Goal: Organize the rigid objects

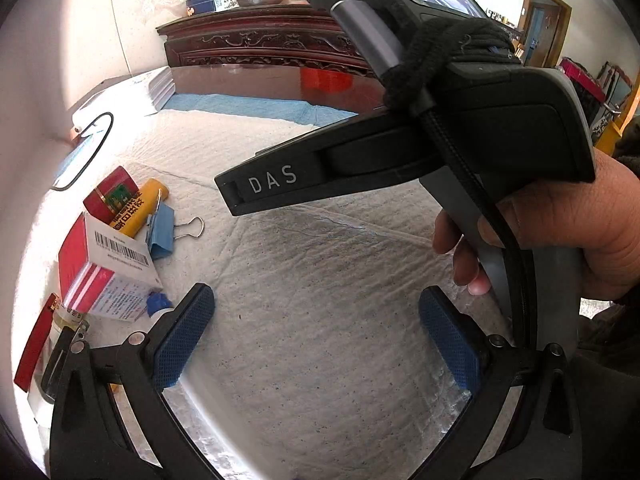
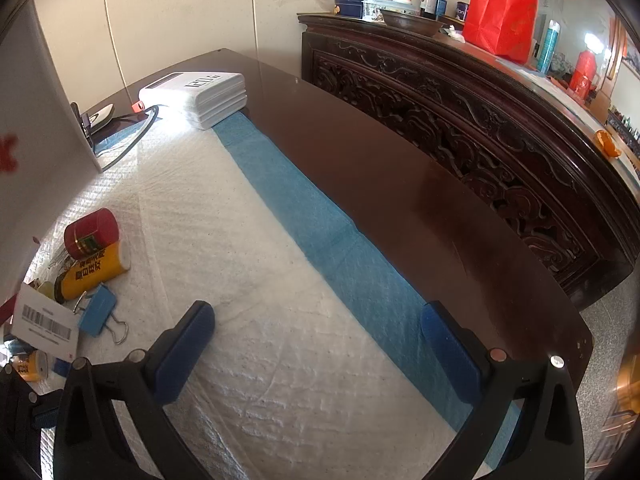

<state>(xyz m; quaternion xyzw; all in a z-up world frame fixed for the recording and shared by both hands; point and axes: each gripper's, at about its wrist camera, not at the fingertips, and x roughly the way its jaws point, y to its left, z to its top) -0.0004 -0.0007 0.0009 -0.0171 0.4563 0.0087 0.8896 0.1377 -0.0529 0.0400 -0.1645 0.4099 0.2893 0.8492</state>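
A: Are the grippers holding anything?

B: No. The left gripper (image 1: 316,332) and right gripper (image 2: 318,350) both gape wide over the white quilted pad (image 2: 256,360), empty.

A: And the objects?

B: Left of both: a blue metal binder clip (image 2: 98,310), a barcoded red-and-white carton (image 1: 106,270), then a yellow cylindrical tube (image 2: 90,274) touching a red box (image 2: 92,232), possibly a round tin.

A: Farther on?

B: A stack of white packets (image 2: 200,94).

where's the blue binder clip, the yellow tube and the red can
blue binder clip (image 2: 97,309), right wrist view, on its blue body
yellow tube (image 2: 93,271), right wrist view, on its printed side
red can (image 2: 91,233), right wrist view, on its side
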